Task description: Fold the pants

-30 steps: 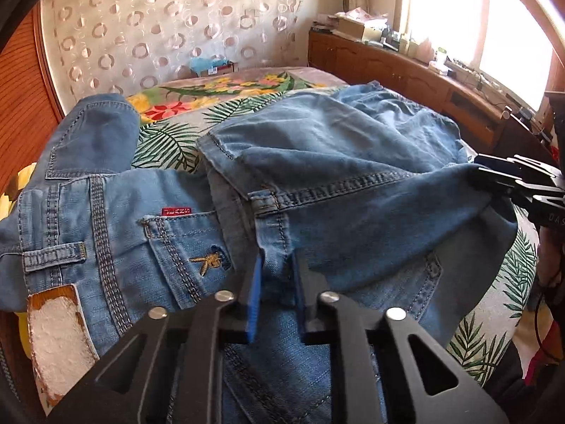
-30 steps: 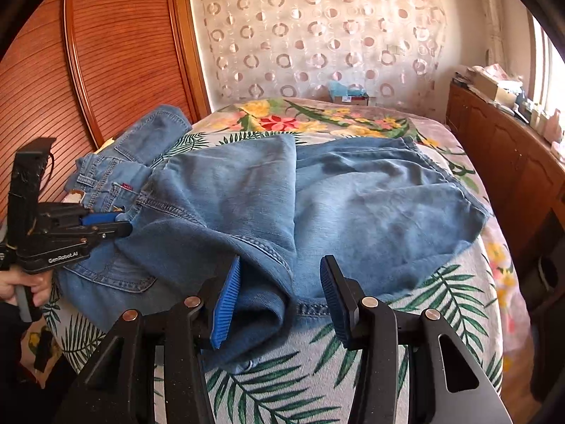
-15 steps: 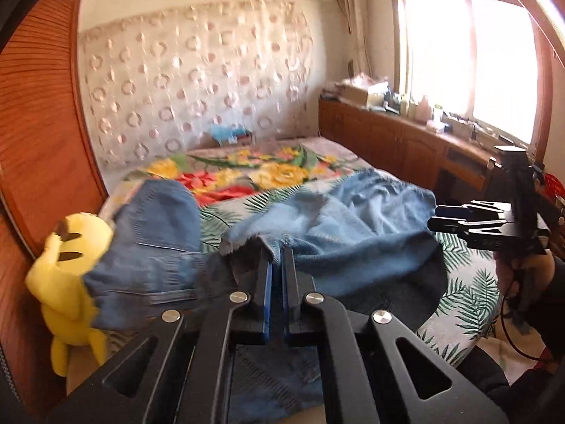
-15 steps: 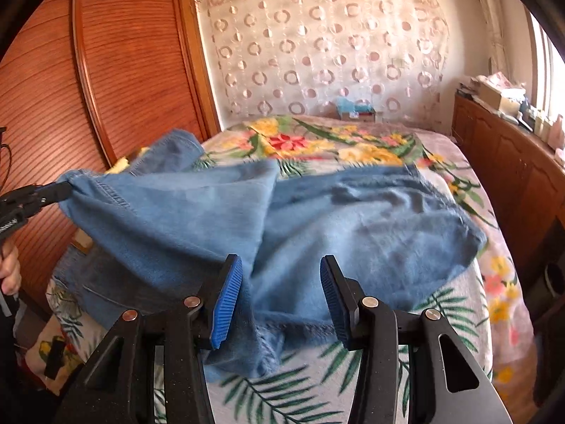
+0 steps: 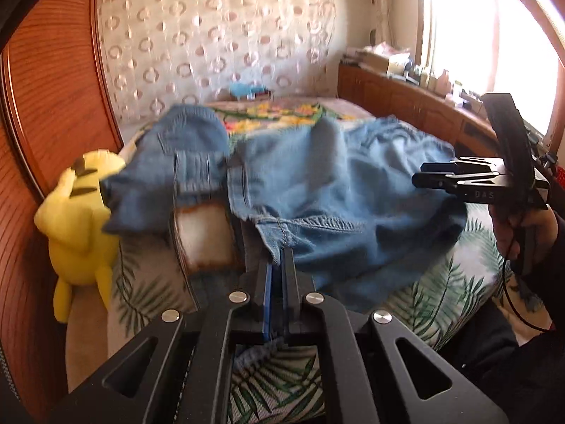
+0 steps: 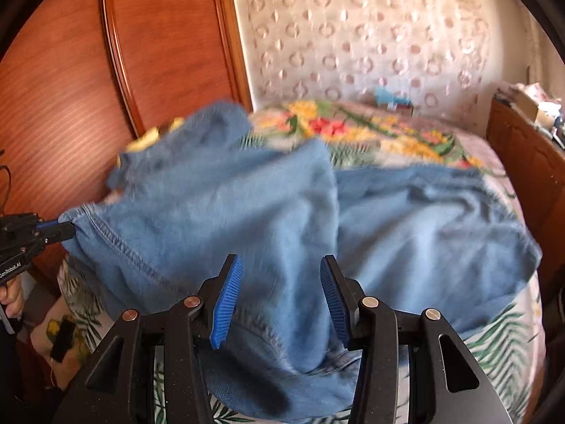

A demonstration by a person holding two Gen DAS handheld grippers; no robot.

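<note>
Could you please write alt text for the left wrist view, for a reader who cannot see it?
The left gripper is shut on a seamed edge of the blue jeans, which spread over a floral bed. The right gripper hovers at the right in a hand; a yellow plush toy leans at the left.

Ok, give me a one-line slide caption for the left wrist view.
Left gripper shut on the jeans, lifting them off the floral bed, right gripper open alongside.
</note>
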